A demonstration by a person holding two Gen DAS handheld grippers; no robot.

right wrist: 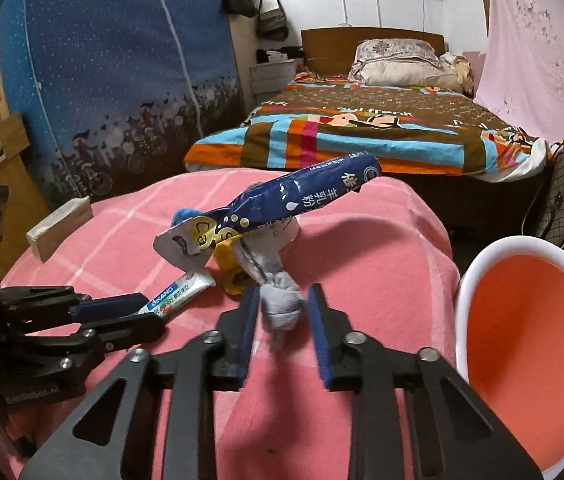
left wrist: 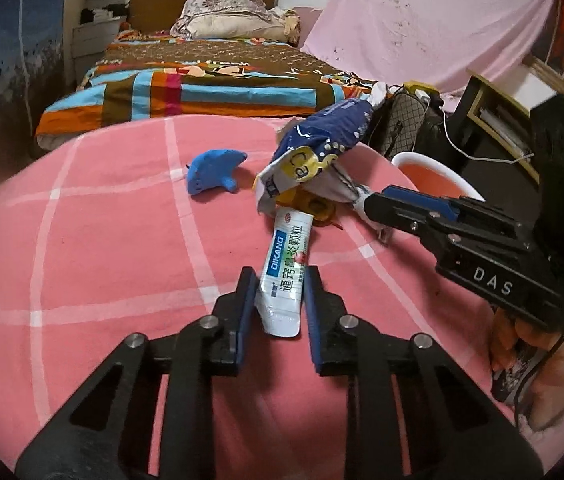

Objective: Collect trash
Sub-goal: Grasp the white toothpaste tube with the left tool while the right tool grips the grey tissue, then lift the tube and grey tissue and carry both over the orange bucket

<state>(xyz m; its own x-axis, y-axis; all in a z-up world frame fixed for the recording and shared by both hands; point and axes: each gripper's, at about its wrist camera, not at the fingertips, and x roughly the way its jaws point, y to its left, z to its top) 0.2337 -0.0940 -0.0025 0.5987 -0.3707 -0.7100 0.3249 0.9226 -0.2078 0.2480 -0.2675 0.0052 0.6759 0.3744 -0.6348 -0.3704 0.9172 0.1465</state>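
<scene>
The white sachet (left wrist: 285,270) printed DIKANG lies flat on the pink checked cloth (left wrist: 102,248), its long axis running from the left gripper (left wrist: 280,292) away toward the heap of wrappers beyond. Its near, sealed end sits between the blue pads (left wrist: 247,300), which are drawn in narrow against its two long edges and clamp it. Its far end tucks under a crumpled blue and white pouch (left wrist: 322,148), and a bit of yellow wrapper (left wrist: 310,202) lies just beside that end.

The pouch (right wrist: 282,204) is long too; in the right wrist view it slants up from a white torn end at the left to a blue end raised at the right, above the cloth. Below it hangs a twisted grey-white scrap (right wrist: 280,306), which comes down between the pads of the right gripper (right wrist: 282,308). Those pads stand narrow, and the left one touches the scrap; whether the right one presses it I cannot tell.

A blue dolphin toy (left wrist: 214,172) lies on the cloth, apart to the left of the heap. An orange bin with a white rim (right wrist: 530,344) stands open at the right, beside the covered surface. A striped bed (left wrist: 202,88) lies beyond.
</scene>
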